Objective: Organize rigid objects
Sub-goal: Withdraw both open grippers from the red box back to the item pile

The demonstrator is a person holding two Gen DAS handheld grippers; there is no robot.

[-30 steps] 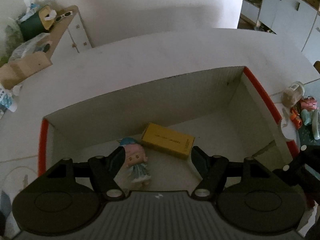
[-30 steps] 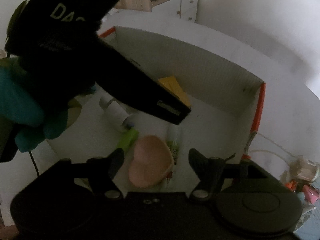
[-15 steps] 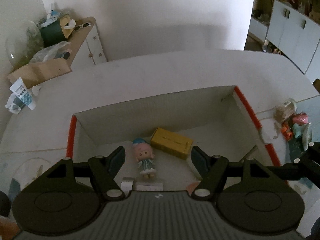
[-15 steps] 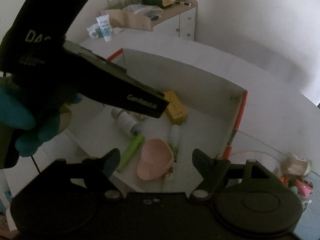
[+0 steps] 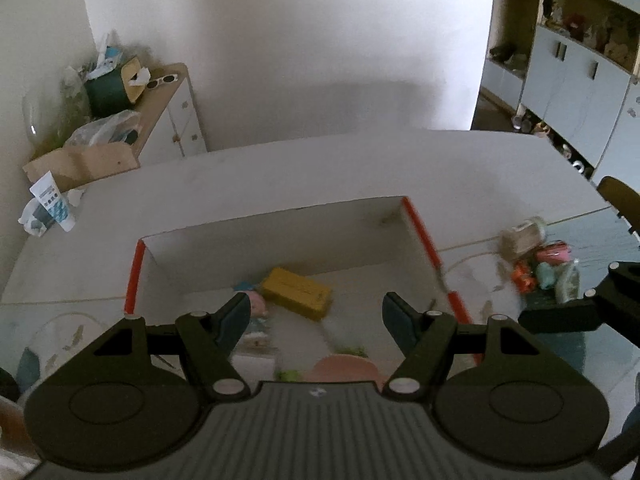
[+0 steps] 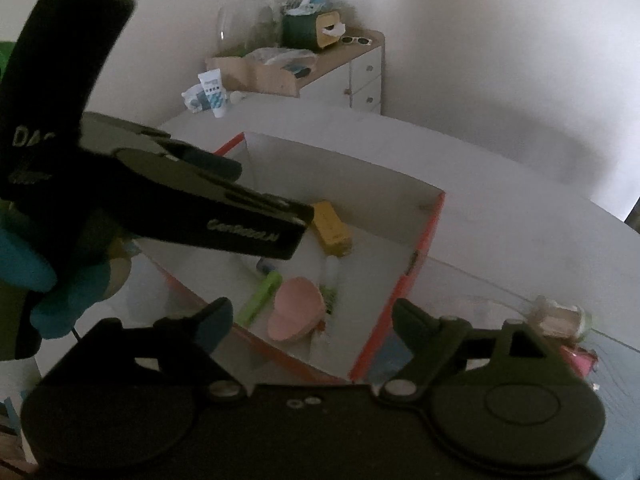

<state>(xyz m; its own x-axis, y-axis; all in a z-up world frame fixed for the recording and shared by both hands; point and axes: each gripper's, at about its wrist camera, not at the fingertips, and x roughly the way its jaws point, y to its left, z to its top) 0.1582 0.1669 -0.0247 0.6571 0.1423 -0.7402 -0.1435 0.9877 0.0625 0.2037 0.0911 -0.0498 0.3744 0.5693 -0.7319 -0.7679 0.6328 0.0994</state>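
A white cardboard box with orange edges (image 5: 420, 224) (image 6: 436, 216) stands on the table. It holds a yellow box (image 5: 296, 293) (image 6: 332, 229), a small doll (image 5: 256, 304), a pink shell-shaped case (image 6: 295, 314) (image 5: 344, 368), a green marker (image 6: 260, 297) and a white tube (image 6: 330, 276). My left gripper (image 5: 316, 314) is open and empty above the box's near side. My right gripper (image 6: 312, 318) is open and empty, above the box's near corner. The left gripper's body (image 6: 192, 208) crosses the right wrist view.
A pile of small items (image 5: 540, 256) with a jar (image 6: 560, 316) lies on the table right of the box. A wooden cabinet (image 5: 168, 120) with clutter stands at the back left. A white tube (image 5: 54, 200) lies at the table's far left corner.
Both grippers have risen and pulled back from the box, so the whole box and more of the room show. Both stayed open and empty.
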